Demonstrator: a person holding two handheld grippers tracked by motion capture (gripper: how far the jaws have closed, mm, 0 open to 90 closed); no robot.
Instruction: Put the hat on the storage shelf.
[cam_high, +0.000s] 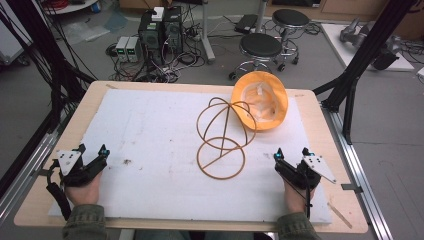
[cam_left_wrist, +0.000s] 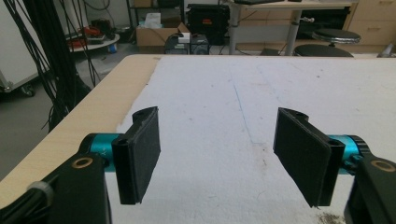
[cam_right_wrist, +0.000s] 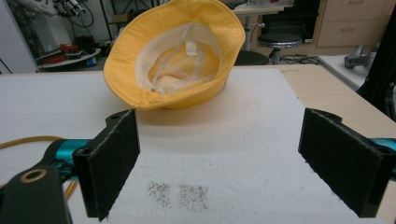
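Near edge of the bench: the left gripper (cam_high: 92, 152) rests close to the near left corner of the white foam sheet (cam_high: 150, 130) that covers the light wooden bench top (cam_high: 310, 107). Its jaws stand spread wide with nothing between them; the left gripper view confirms bare sheet between the black pads (cam_left_wrist: 140, 154). The right gripper (cam_high: 291, 152) rests near the near right corner, jaws likewise spread and empty, pads (cam_right_wrist: 112, 158) well apart.

Middle of the sheet: a tan wire hat stand of a flat ring base and arched hoops (cam_high: 222, 137) sits upright, slightly right of centre, between the two grippers and clear of both.

Far right of the sheet: a yellow fabric bucket hat with a pale lining (cam_high: 262, 100) lies tilted with its opening towards the person, close against the far side of the stand's hoops; whether it touches them cannot be told. In the right gripper view the hat (cam_right_wrist: 175, 56) lies straight ahead of the jaws.

Judgement: the work appears to be at its opening step, with nothing grasped yet. The right gripper is the better placed. The next move would call for a reach forward to the hat's near brim, a pinch on the fabric edge, then a lift high enough to clear the hoops, perhaps with the left gripper steadying the ring base.
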